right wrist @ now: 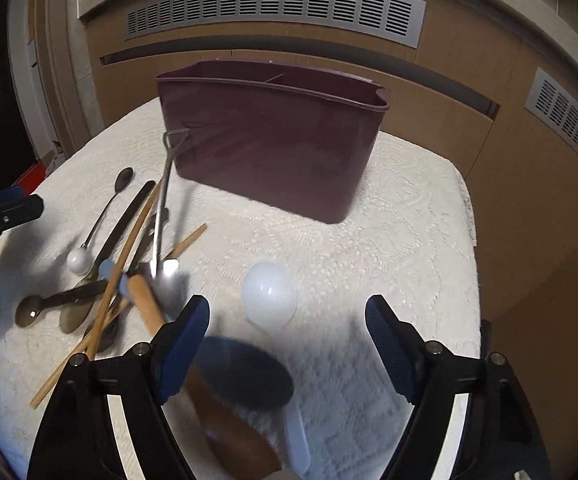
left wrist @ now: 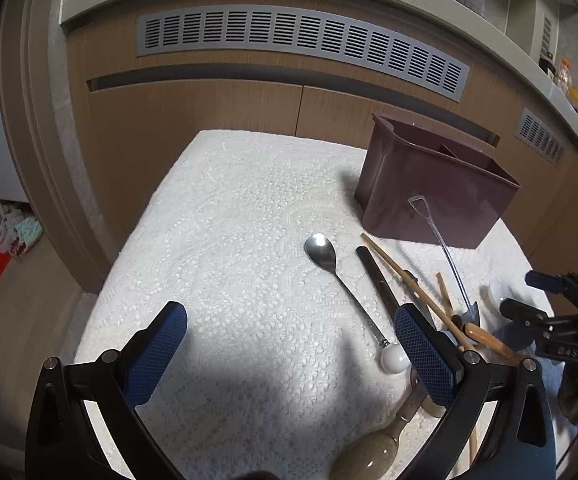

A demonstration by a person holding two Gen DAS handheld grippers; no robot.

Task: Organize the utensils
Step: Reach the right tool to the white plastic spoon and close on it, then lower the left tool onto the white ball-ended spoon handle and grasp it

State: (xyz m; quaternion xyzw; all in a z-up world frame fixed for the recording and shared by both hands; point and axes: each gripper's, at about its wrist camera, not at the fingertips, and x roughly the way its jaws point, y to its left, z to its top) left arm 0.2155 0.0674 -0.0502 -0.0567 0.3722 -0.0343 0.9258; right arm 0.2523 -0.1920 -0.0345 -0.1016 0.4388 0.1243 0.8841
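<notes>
Brown cabinet fronts (left wrist: 217,120) with grey vent grilles (left wrist: 301,40) form the backdrop behind a bench covered by a white textured cloth (left wrist: 229,220).

A maroon utensil holder (right wrist: 273,140) stands upright towards the back of the cloth; an inner divider shows at its rim. A wire-handled utensil (right wrist: 161,208) leans with its loop against the holder's front wall.

Loose utensils lie in a crossed pile in front of the holder: wooden chopsticks (right wrist: 129,256), a dark flat handle (right wrist: 129,216), a metal spoon with a white ball end (left wrist: 341,280), several other spoons, and a wooden-handled piece. A white spoon (right wrist: 269,296) lies apart from the pile, on the cloth, beside a dark-bowled utensil.

Left gripper (left wrist: 289,344): pitched downward over bare cloth, fingers (left wrist: 157,352) spread wide, nothing between them; the ball-ended spoon lies just inside its right finger.

Right gripper (right wrist: 287,340): pitched downward over the white spoon, fingers (right wrist: 181,344) apart and holding nothing; the picture is motion-blurred.
</notes>
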